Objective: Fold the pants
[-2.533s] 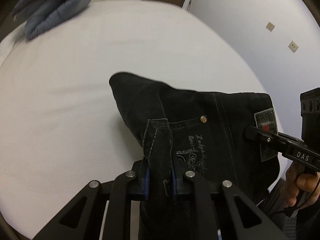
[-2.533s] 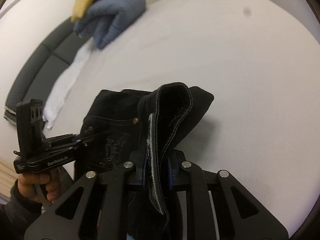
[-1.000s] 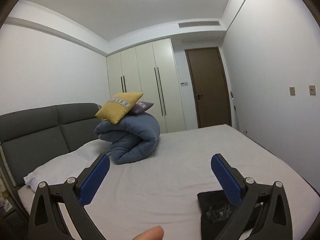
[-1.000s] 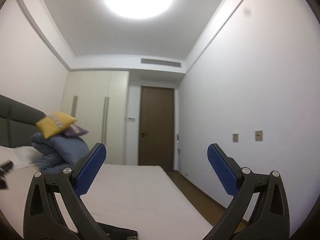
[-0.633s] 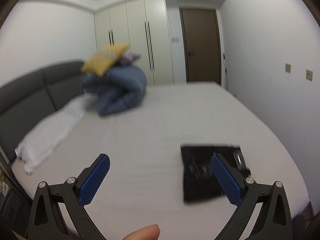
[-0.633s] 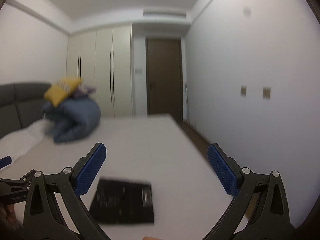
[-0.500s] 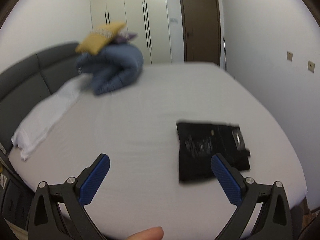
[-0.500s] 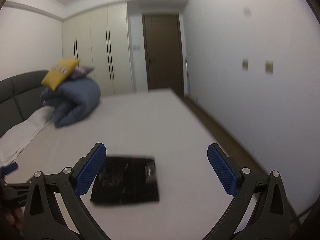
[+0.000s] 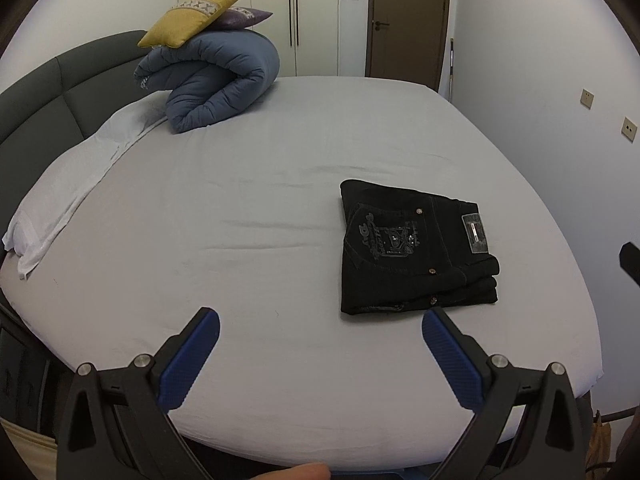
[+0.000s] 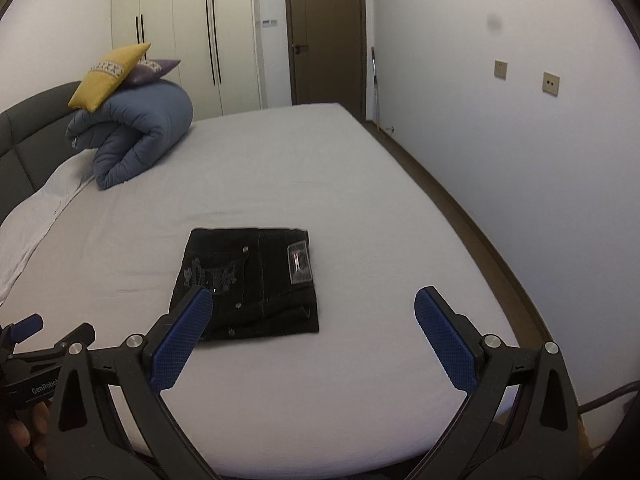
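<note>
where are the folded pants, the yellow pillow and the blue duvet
folded pants (image 9: 412, 252), left wrist view, on the embroidered back pocket
yellow pillow (image 9: 192, 18), left wrist view, middle of its face
blue duvet (image 10: 136, 136), right wrist view, on the rolled side

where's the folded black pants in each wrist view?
Left wrist: black pants lie right of centre on the bed, just beyond the right fingertip.
Right wrist: black pants lie left of centre, partly behind the left fingertip.
Shared landmark: rolled blue duvet at the headboard.
</note>
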Demonstrator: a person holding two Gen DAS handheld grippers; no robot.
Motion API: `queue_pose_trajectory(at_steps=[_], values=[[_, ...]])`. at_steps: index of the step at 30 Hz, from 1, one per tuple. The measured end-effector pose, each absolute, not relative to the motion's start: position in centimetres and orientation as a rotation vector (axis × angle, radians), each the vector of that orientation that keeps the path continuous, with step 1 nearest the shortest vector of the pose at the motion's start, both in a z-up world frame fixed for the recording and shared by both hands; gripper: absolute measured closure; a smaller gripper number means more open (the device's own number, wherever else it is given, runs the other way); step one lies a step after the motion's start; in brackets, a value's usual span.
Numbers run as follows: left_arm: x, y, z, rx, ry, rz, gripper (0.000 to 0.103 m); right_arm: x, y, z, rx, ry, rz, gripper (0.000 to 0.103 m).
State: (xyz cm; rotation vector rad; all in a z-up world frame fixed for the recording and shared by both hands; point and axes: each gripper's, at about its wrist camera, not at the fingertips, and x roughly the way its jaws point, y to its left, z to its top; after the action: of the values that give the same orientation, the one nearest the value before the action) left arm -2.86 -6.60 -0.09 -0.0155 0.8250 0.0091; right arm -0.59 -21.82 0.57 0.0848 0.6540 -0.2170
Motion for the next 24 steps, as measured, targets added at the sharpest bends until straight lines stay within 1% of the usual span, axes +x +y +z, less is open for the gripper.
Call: queue_pose_trajectory(at_steps=[7,24], values=[[-3.0,-7.0,-0.5,-0.024,0.844,0.001,0.0,-0.2,-21.3,-0.5,0.076,0.686,-0.192,0.0],[-2.8,-7.0,-1.0,-0.043,0.852,-0.021,0.0,0.1,-20.9,-0.9,0.063,0.74,-0.166,0.0]])
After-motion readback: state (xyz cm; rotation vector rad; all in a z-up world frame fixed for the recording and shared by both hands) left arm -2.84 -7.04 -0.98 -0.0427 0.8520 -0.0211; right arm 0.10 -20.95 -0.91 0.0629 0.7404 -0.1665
